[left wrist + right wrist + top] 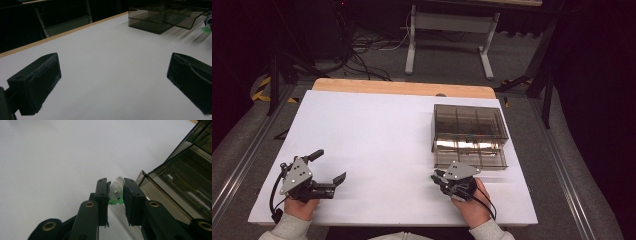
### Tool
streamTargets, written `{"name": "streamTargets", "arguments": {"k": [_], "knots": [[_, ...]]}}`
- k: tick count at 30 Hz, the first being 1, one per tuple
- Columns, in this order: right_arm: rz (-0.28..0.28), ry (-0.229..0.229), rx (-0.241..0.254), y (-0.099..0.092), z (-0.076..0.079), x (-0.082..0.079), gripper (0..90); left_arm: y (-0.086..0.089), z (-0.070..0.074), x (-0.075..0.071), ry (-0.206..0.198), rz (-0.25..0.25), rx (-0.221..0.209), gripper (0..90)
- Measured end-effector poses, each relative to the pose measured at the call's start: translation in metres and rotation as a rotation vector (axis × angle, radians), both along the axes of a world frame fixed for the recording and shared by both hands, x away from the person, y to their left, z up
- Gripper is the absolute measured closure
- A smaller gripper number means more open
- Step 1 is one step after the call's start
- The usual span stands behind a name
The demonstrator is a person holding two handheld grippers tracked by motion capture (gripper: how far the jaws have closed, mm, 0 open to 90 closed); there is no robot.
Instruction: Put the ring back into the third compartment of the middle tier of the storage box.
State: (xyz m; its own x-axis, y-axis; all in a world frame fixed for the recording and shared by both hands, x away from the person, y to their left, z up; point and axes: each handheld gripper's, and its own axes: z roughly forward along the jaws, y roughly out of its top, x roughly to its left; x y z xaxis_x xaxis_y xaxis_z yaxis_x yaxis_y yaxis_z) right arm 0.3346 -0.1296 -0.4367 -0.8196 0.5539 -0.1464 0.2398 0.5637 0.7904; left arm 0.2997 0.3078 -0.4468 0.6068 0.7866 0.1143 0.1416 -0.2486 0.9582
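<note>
The right gripper (115, 192) is clamped on a small clear-and-green plastic piece (116, 192) just beside the smoky compartment box (469, 135) at two o'clock, likely for sorting, while the left gripper (328, 167) idles wide open at eight o'clock.

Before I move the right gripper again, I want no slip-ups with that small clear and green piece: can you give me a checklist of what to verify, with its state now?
1. Grip on the small clear and green piece: clamped between the jaws of the right gripper. Ok.
2. How much of the piece sits inside the jaws: its clear tip sticks out past them. Cannot tell if secure.
3. The smoky plastic drawer box: the lower drawer is pulled out toward the person. Ok.
4. Which compartment is free: contents too dim. Cannot tell.
5. The left gripper: open, holding nothing, far from the box. Ok.
6. The white table between gripper and drawer: bare. Ok.
</note>
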Motion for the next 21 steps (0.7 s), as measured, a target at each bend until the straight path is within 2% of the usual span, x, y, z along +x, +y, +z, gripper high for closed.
{"name": "streamTargets", "arguments": {"k": [12,21], "knots": [[-0.015,-0.026,0.021,-0.008,0.007,-0.003,74.5,0.000,0.000,0.000,0.000,-0.001,0.000,0.2],[-0.016,-0.039,0.012,-0.009,0.011,-0.004,74.5,0.000,0.000,0.000,-0.002,-0.003,0.002,0.2]]}}
